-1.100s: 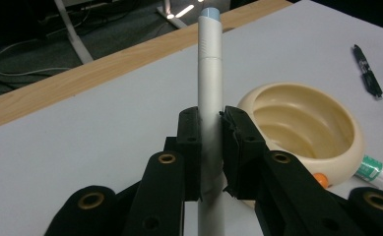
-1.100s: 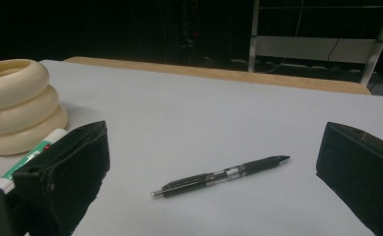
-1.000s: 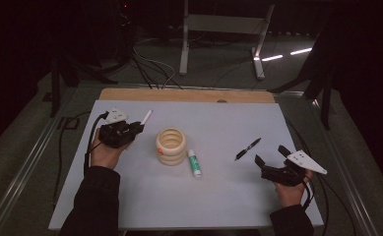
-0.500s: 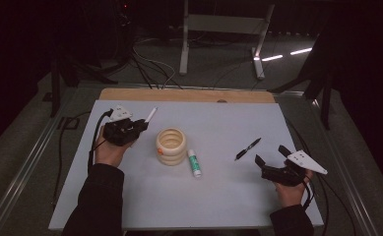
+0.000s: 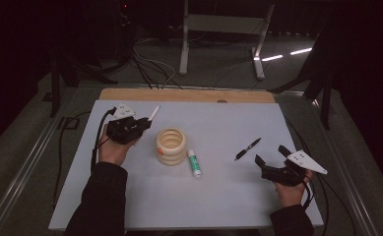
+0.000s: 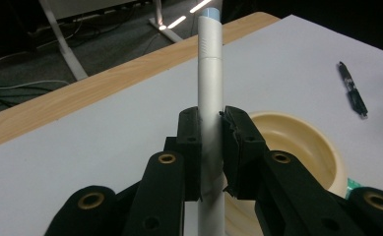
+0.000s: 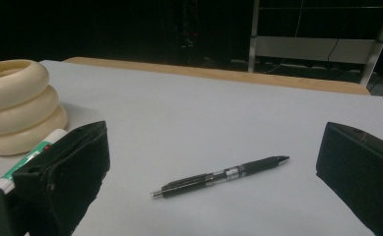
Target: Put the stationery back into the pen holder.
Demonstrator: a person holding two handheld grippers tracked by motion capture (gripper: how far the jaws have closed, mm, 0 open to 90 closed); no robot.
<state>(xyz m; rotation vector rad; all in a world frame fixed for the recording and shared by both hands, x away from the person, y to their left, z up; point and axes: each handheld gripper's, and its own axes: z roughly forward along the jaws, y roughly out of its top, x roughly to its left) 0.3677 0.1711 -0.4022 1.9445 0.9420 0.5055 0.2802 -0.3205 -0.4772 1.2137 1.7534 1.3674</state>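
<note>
Jaws of left gripper (image 6: pixel 211 142) clamped on white marker (image 6: pixel 210 73), right gripper (image 5: pixel 271 160) jaws wide, empty, black pen (image 7: pixel 221 176) ahead

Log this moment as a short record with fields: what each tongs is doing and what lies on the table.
left tongs: shut on the white marker, held beside the cream ringed cup
right tongs: open, nothing held, aimed at the black pen
black pen: lying flat on the white table sheet
glue stick: lying flat next to the cup
cup: upright
</note>
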